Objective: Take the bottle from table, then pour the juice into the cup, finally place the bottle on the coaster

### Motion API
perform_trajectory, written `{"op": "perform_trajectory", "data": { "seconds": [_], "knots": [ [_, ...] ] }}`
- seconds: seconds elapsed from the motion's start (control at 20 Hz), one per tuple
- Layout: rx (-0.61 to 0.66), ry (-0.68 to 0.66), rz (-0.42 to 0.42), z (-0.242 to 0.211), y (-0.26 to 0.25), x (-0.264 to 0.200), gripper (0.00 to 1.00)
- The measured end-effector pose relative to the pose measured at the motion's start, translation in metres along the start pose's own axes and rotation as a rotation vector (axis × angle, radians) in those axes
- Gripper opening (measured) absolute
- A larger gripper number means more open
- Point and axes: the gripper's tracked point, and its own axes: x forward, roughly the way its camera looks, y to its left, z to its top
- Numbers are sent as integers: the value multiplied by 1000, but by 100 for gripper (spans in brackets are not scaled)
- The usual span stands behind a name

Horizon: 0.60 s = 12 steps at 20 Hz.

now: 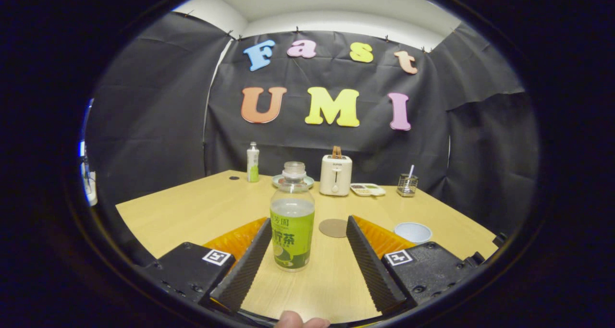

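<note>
Clear plastic, thin-walled by the look of it, makes up the bottle (292, 217), which stands upright on the wooden table (192, 212) with a green label wrapped round its lower half and liquid filling it roughly to the shoulder. I judge it moderately heavy for its size and top-steady only while upright; the wall will likely give under a hard squeeze, and the smooth label may slip, so the firmest hold seems to be across the labelled body, below the shoulder, where it is widest and straight-sided. No cap is evident on the neck, though I cannot be sure, so any tilt could spill. The gripper (304, 263) is spread wide, its two fingers pressing on nothing. The bottle sits between them, closer to the left finger than the right, apparently not touching either, near their forward ends. Beyond the fingers and a little right of the bottle lies the round coaster (333, 227), flat on the table, and further right, beside the right finger, stands the pale cup (413, 232), well apart from the bottle.
</note>
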Motion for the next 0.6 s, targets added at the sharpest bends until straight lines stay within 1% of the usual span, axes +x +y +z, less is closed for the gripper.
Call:
{"op": "perform_trajectory", "data": {
  "seconds": [0.2, 0.35, 0.45, 0.55, 0.6],
  "knots": [
    [-12, 59, 10, -20, 15, 24, 100],
    [-32, 110, 1, -36, 18, 38, 100],
    [-35, 124, -7, -36, 20, 45, 100],
    [-8, 126, -18, -30, 23, 50, 100],
    [4, 124, 1, -29, 30, 55, 100]
  ]
}}
